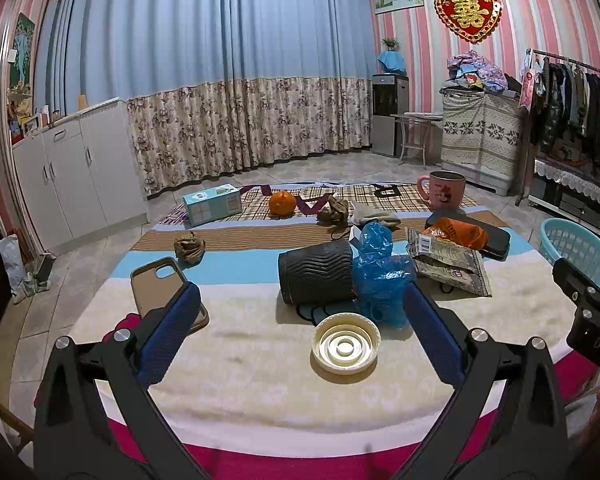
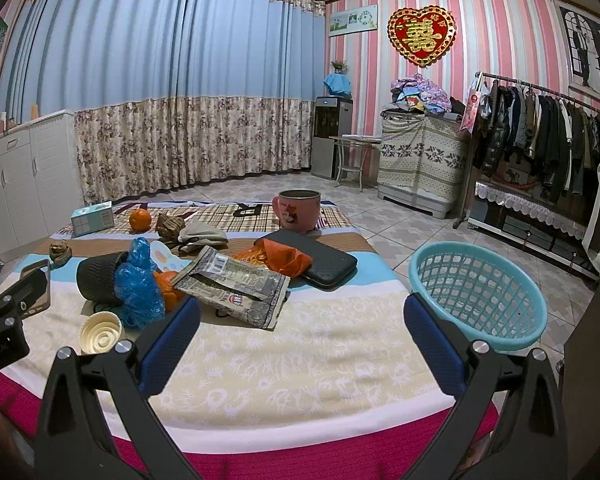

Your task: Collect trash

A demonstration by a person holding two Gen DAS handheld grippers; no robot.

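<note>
Trash lies on a blanket-covered table (image 1: pixel 240 384): a cream plastic lid (image 1: pixel 346 345), a crumpled blue plastic bag (image 1: pixel 378 276), a grey snack wrapper (image 1: pixel 448 264), an orange wrapper (image 1: pixel 458 232) and brown paper wads (image 1: pixel 189 246). My left gripper (image 1: pixel 300 332) hovers open just in front of the lid, nothing between its fingers. In the right wrist view my right gripper (image 2: pixel 300 336) is open over bare blanket, with the snack wrapper (image 2: pixel 236 284) just beyond it and the lid (image 2: pixel 100 332) to its left. A turquoise basket (image 2: pixel 480 292) stands at the table's right edge.
A black ribbed cylinder (image 1: pixel 316 272) lies on its side by the blue bag. Also on the table are a phone case (image 1: pixel 162 284), a black wallet (image 2: pixel 320 260), a pink mug (image 2: pixel 298 210), an orange (image 1: pixel 282 203) and a tissue box (image 1: pixel 212 204). A clothes rack (image 2: pixel 540 140) stands at the right.
</note>
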